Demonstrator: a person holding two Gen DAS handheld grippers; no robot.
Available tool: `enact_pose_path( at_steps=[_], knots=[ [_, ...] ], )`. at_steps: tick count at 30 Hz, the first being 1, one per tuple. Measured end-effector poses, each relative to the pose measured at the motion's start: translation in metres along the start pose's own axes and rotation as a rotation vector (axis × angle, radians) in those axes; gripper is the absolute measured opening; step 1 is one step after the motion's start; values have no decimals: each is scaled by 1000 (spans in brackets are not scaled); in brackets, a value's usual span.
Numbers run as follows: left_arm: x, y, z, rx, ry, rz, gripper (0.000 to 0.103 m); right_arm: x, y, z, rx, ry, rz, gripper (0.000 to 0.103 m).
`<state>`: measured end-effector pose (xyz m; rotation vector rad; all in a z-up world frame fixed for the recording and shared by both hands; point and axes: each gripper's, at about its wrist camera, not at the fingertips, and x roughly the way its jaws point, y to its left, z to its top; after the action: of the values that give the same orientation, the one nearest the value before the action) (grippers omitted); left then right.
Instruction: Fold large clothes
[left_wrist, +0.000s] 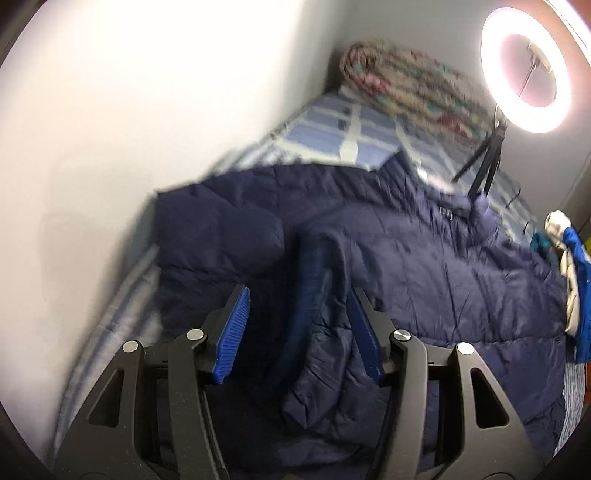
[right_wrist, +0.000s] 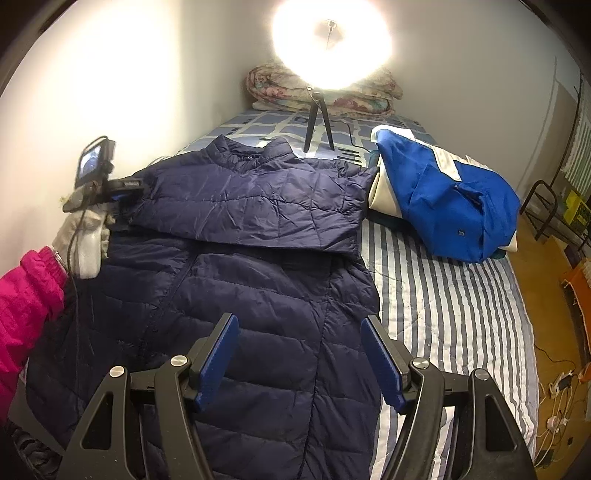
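I have a navy down jacket (right_wrist: 236, 266) spread along the wall side of the bed (right_wrist: 450, 317), collar toward the head end, hem toward me. One sleeve (right_wrist: 258, 206) is already laid across the chest, cuff end reaching toward the bed's open edge.

My right gripper (right_wrist: 299, 354) hangs over the lower body panel, jaws wide apart and holding nothing. My left gripper (left_wrist: 295, 328) is over the wall-side part of the jacket, jaws also spread; a raised ridge of navy fabric sits between them, but the pads are not pressed on it, so I judge it is not gripped. That view is motion-blurred, so I can't say more.

The jacket looks light, puffy and compressible, with a slick nylon shell. I expect it to slip in the pads and spring back after each fold. I would pinch at a stitched seam or the hem edge, taking both layers, rather than a smooth quilted panel.

A blue-and-white garment (right_wrist: 447, 199) is heaped near the open edge, touching the folded sleeve's end. A ring light on a tripod (right_wrist: 319, 122) stands near the head, before a rolled floral quilt (right_wrist: 321, 92).
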<state>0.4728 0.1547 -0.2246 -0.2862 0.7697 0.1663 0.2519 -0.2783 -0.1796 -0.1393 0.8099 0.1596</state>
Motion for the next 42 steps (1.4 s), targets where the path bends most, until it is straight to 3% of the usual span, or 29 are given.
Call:
enact_pose_path(
  at_steps=[3,5,7,9,16,20,24,31,35,39,42],
  knots=[
    [-23,-4,-4,54,-12,-74,56,0,1,0,0,1,8,71],
    [-34,-20,-17,160,21,-143,56,0,3,0,-3,2,13,71],
    [-39,-38,-37,268,44,-152,56,0,6,1,-6,1,14,71],
    [-30,-49,-48,315,83,-141,56,0,7,2,-8,-1,16,71],
    [19,-43,-59,243,145,-68,56,0,4,0,-8,2,-1,71],
    [14,-46,-60,264,136,-43,56,-4,-6,-1,20,3,8,71],
    [-29,-36,-57,208,114,-90,56,-17,-11,-6,9,-28,-15,71],
    [-130,-6,-68,221,74,-109,64,-36,-28,-34,-31,-92,-31,78],
    [-181,19,-91,225,89,-114,73,-46,-47,-52,-23,-101,-41,84],
    [-219,44,-126,213,136,-119,74,-47,-64,-67,28,-64,-27,84],
    [-240,63,-155,200,170,-110,74,-46,-76,-82,80,-20,31,84]
  ],
)
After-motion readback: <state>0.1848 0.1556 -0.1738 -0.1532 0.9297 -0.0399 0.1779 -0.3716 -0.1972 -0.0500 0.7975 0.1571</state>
